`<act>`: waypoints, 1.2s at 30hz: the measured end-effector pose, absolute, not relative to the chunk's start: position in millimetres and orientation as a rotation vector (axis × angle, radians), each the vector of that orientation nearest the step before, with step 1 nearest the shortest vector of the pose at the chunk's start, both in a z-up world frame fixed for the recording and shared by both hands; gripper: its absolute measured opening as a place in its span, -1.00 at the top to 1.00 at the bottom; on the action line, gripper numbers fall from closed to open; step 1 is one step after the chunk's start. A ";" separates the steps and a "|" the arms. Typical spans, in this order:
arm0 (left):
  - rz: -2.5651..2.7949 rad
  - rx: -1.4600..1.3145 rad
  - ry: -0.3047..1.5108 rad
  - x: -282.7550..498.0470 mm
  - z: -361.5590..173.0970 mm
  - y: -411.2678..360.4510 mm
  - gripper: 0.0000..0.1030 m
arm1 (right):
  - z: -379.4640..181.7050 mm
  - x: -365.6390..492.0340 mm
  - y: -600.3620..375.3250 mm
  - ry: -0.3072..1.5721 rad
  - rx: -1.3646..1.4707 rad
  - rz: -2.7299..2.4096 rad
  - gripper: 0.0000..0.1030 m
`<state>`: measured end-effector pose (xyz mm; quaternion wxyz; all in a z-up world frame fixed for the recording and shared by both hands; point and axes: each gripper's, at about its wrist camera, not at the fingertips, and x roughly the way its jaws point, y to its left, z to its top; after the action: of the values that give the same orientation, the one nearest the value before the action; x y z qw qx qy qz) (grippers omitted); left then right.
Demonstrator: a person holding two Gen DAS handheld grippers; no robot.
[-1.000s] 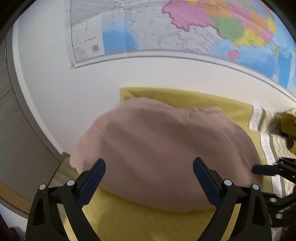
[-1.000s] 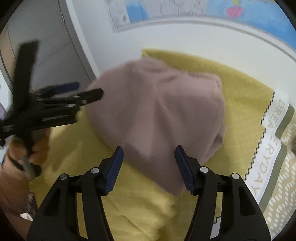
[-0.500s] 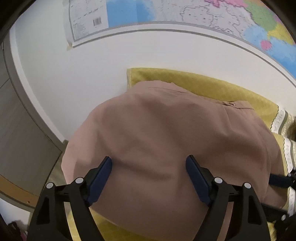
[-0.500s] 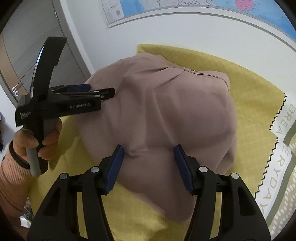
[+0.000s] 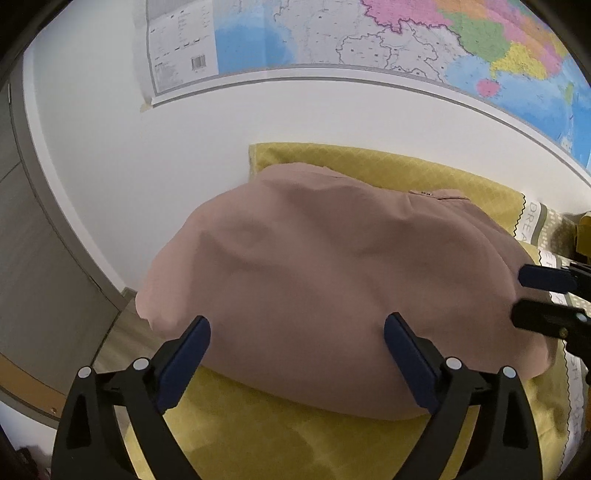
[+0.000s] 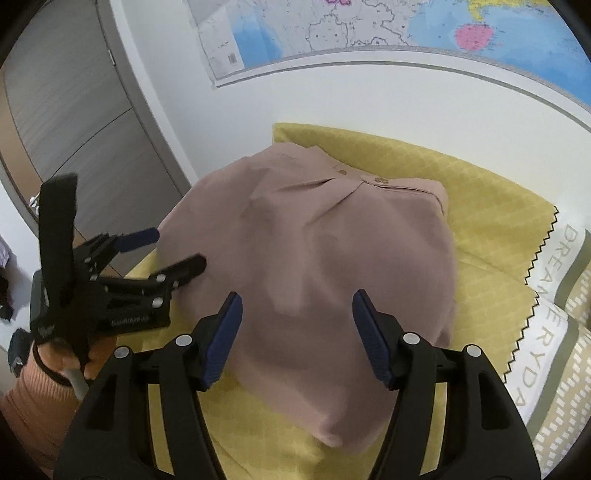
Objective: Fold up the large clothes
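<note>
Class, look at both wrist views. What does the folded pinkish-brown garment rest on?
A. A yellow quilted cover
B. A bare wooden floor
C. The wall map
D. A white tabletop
A: the folded pinkish-brown garment lies on the yellow quilted cover, whose diamond-stitched fabric shows all round it in both views, below the wall map.

A folded pink garment [image 6: 332, 266] filled the middle of the yellow bedspread [image 6: 491, 229], leaving bare cover in front and to the right, while a white wall [image 5: 147, 177] closed off the far side.
</note>
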<state>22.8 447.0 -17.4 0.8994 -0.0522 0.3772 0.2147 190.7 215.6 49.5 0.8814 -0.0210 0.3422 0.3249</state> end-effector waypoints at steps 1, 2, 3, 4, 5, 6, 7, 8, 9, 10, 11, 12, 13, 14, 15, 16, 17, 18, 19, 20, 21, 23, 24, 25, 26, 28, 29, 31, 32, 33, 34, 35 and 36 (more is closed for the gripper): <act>0.445 -0.111 0.779 22.3 -16.9 447.1 -0.78 | 48.1 194.0 215.2 0.717 -0.047 0.668 -0.20; 0.444 -0.115 0.773 20.2 -15.0 445.9 -0.78 | 45.9 196.0 216.6 0.730 -0.050 0.663 -0.20; 0.442 -0.120 0.768 17.8 -13.8 444.5 -0.78 | 44.1 197.2 217.7 0.738 -0.052 0.663 -0.24; 0.443 -0.125 0.764 16.4 -13.4 443.7 -0.79 | 39.5 200.7 220.9 0.759 -0.065 0.662 -0.24; 0.444 -0.128 0.759 14.5 -12.5 442.1 -0.85 | 35.4 202.1 223.0 0.771 -0.080 0.654 -0.25; 0.442 -0.127 0.757 14.0 -12.7 440.7 -0.87 | 30.6 201.9 224.8 0.778 -0.098 0.651 -0.27; 0.443 -0.126 0.760 14.4 -13.9 440.4 -0.87 | 27.8 200.6 225.1 0.782 -0.107 0.652 -0.28; 0.443 -0.129 0.763 14.5 -15.1 440.9 -0.87 | 26.1 198.8 224.6 0.783 -0.111 0.650 -0.28; 0.445 -0.136 0.770 15.3 -17.2 442.4 -0.87 | 25.8 198.1 224.0 0.784 -0.106 0.651 -0.29; 0.449 -0.142 0.772 16.0 -18.1 443.5 -0.87 | 28.4 197.4 223.7 0.785 -0.103 0.656 -0.30; 0.441 -0.149 0.768 15.5 -18.4 444.6 -0.87 | 32.1 195.8 222.4 0.777 -0.103 0.656 -0.30; 0.437 -0.144 0.765 15.3 -17.3 445.0 -0.87 | 40.0 195.7 220.8 0.756 -0.091 0.655 -0.28; 0.446 -0.133 0.756 15.0 -15.1 445.6 -0.87 | 46.6 195.6 219.0 0.737 -0.078 0.662 -0.28; 0.453 -0.130 0.748 14.9 -13.1 447.0 -0.87 | 55.0 197.8 220.0 0.713 -0.073 0.670 -0.28; 0.456 -0.131 0.743 16.0 -10.7 449.8 -0.87 | 62.0 202.0 223.2 0.700 -0.084 0.662 -0.27; 0.464 -0.132 0.740 17.1 -8.8 452.3 -0.87 | 65.3 206.8 226.2 0.702 -0.088 0.656 -0.29; 0.477 -0.133 0.732 19.7 -5.3 456.6 -0.87 | 67.7 214.7 230.1 0.717 -0.082 0.661 -0.27; 0.479 -0.130 0.727 22.6 -1.8 459.6 -0.87 | 68.9 226.2 235.3 0.736 -0.069 0.655 -0.22; 0.475 -0.123 0.722 28.0 2.6 463.6 -0.87 | 68.6 233.9 238.4 0.742 -0.066 0.637 -0.22; 0.471 -0.120 0.721 33.0 5.6 467.0 -0.87 | 65.7 243.8 243.4 0.757 -0.072 0.615 -0.21; 0.471 -0.117 0.719 39.2 8.2 471.1 -0.87 | 59.8 253.7 246.1 0.783 -0.072 0.598 -0.13; 0.471 -0.119 0.735 55.0 8.8 480.9 -0.87 | 44.9 266.4 247.5 0.826 -0.071 0.571 -0.13; 0.478 -0.120 0.743 60.4 8.1 484.7 -0.86 | 39.9 268.0 247.7 0.834 -0.074 0.569 -0.13; 0.477 -0.127 0.763 69.6 4.3 490.1 -0.86 | 34.3 266.4 245.8 0.828 -0.079 0.570 -0.13; 0.476 -0.137 0.777 73.9 1.6 492.9 -0.81 | 31.6 263.1 243.8 0.816 -0.084 0.572 -0.13; 0.463 -0.162 0.812 81.5 -6.5 498.2 -0.75 | 31.5 257.1 240.1 0.809 -0.080 0.574 -0.13; 0.458 -0.170 0.820 82.2 -9.9 498.4 -0.74 | 34.6 254.6 238.1 0.809 -0.068 0.574 -0.13; 0.437 -0.167 0.805 76.1 -9.8 493.0 -0.74 | 45.5 244.7 232.5 0.765 -0.050 0.591 -0.14; 0.430 -0.162 0.798 72.5 -9.0 490.1 -0.74 | 50.5 236.4 228.4 0.739 -0.050 0.606 -0.14; 0.421 -0.158 0.792 66.8 -7.5 486.0 -0.74 | 55.3 226.3 224.4 0.715 -0.056 0.625 -0.15; 0.411 -0.156 0.789 62.3 -7.0 482.8 -0.74 | 57.1 220.0 223.7 0.703 -0.059 0.645 -0.19; 0.401 -0.154 0.785 54.7 -6.4 478.4 -0.74 | 57.1 210.2 222.8 0.694 -0.064 0.675 -0.19; 0.384 -0.162 0.781 48.4 -6.9 475.1 -0.74 | 55.3 202.5 222.9 0.691 -0.075 0.689 -0.19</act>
<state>48.4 475.1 -6.9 0.9037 -0.0783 0.3777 0.1859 202.5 222.9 55.3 0.8827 -0.0361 0.3318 0.3308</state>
